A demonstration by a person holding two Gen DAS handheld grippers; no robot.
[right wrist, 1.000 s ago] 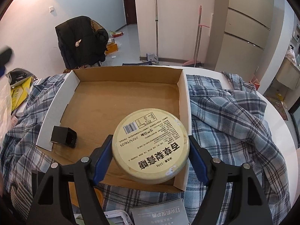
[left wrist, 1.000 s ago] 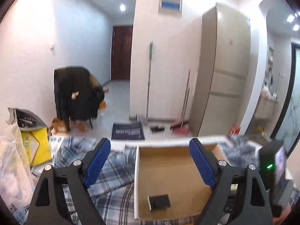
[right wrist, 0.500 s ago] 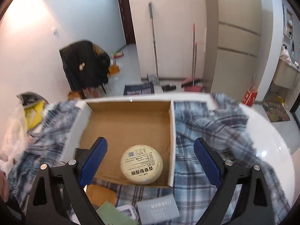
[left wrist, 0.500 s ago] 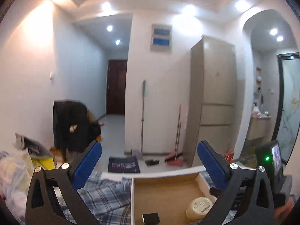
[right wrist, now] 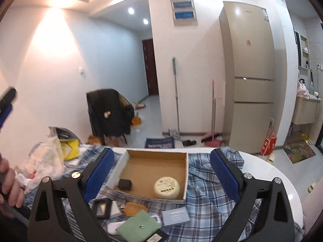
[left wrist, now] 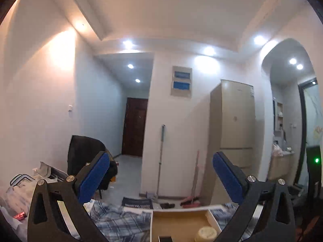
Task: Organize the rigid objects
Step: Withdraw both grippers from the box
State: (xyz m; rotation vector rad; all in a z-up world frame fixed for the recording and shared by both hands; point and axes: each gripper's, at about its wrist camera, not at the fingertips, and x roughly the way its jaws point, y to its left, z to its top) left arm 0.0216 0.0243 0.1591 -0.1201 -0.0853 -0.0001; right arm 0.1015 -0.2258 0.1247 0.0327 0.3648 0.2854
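Observation:
An open cardboard box (right wrist: 157,153) lies on the plaid cloth. Inside it are a round cream tin (right wrist: 166,187) at the front right and a small black box (right wrist: 124,184) at the front left. My right gripper (right wrist: 162,157) hangs above and behind the box, its jaws opening, with nothing between them. My left gripper (left wrist: 160,169) is open and empty, held high and pointing level at the room. Below it only the box (left wrist: 177,219), the tin (left wrist: 206,234) and the black box (left wrist: 164,239) show. A hand (right wrist: 8,183) holds the left gripper's handle.
In front of the box lie a black framed case (right wrist: 102,209), a brown pouch (right wrist: 134,208), a green cloth (right wrist: 139,227) and a grey card box (right wrist: 175,215). Plastic bags (right wrist: 44,161) crowd the left. The white table edge (right wrist: 282,181) curves on the right.
My right gripper let go of the round tin in the box, opened wide, then rose and drew back. The left gripper also rose and tilted up toward the room.

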